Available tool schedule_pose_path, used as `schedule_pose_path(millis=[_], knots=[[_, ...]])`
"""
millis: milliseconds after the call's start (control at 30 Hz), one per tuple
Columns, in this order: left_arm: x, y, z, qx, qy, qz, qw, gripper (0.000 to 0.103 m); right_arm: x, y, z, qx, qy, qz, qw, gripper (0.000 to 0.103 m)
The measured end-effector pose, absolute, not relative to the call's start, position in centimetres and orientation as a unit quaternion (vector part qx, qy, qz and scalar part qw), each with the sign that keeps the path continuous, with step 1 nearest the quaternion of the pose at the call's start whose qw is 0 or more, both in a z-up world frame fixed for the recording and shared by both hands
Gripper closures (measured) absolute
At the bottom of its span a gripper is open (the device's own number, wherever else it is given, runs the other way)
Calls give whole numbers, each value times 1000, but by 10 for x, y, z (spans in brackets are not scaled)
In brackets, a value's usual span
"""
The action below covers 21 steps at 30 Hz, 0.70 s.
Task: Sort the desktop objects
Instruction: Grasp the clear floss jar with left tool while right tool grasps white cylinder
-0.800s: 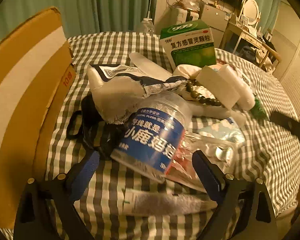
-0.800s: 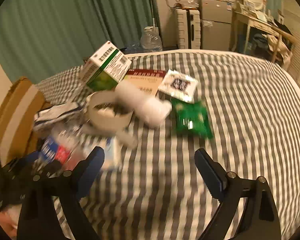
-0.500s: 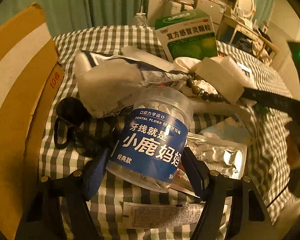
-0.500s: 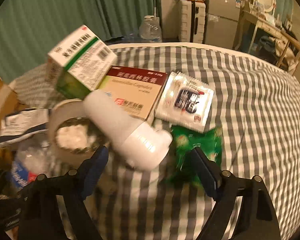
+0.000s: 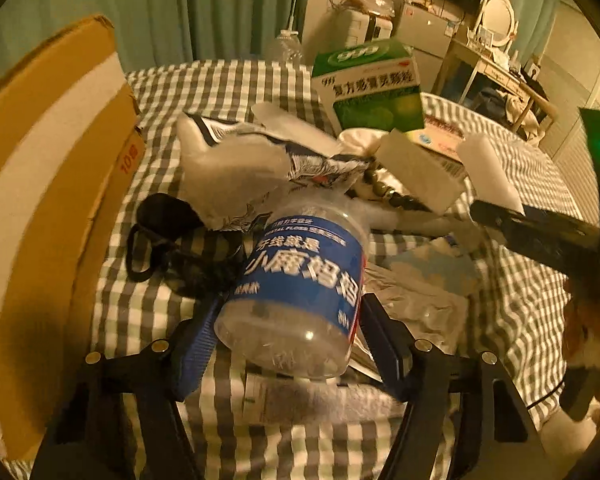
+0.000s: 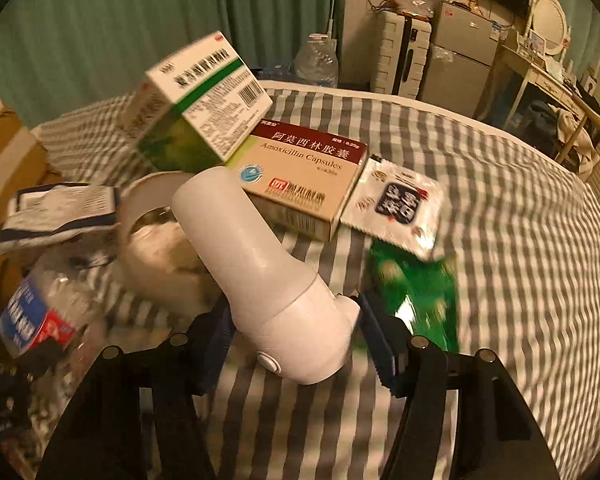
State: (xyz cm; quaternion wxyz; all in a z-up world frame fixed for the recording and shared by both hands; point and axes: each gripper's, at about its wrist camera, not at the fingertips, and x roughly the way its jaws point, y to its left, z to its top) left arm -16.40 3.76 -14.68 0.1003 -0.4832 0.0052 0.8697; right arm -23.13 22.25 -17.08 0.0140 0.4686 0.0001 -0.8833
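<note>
Your left gripper (image 5: 290, 344) is clamped on the clear floss jar (image 5: 300, 280) with the blue label, both pads pressed to its sides near its base. The jar lies tilted in the pile near the left edge of the checked bedspread (image 5: 228, 80). A crumpled white wrapper (image 5: 236, 164) lies over its far end, a black strap (image 5: 152, 240) sits just to its left, and silver foil packs (image 5: 420, 300) lie against its right side. A cardboard box (image 5: 48, 184) stands along the left edge, close beside the jar.

Your right gripper (image 6: 294, 334) has its fingers against the wide head of the white bottle-shaped device (image 6: 260, 264), gripping it. The device's narrow end leans on a tape roll (image 6: 152, 216) and touches the amoxicillin box (image 6: 312, 176). A green-and-white medicine box (image 6: 196, 120) rests tilted on that box. A white sachet (image 6: 400, 204) and a green packet (image 6: 420, 292) lie just right of the head, the packet partly behind your right finger.
</note>
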Motion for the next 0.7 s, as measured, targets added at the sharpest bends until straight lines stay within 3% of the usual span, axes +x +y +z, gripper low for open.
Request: schedule_pose_path(millis=[700], knots=[[-100, 33, -69, -437, -27, 894, 99, 38, -106, 204, -99, 434, -47, -899, 46, 43]])
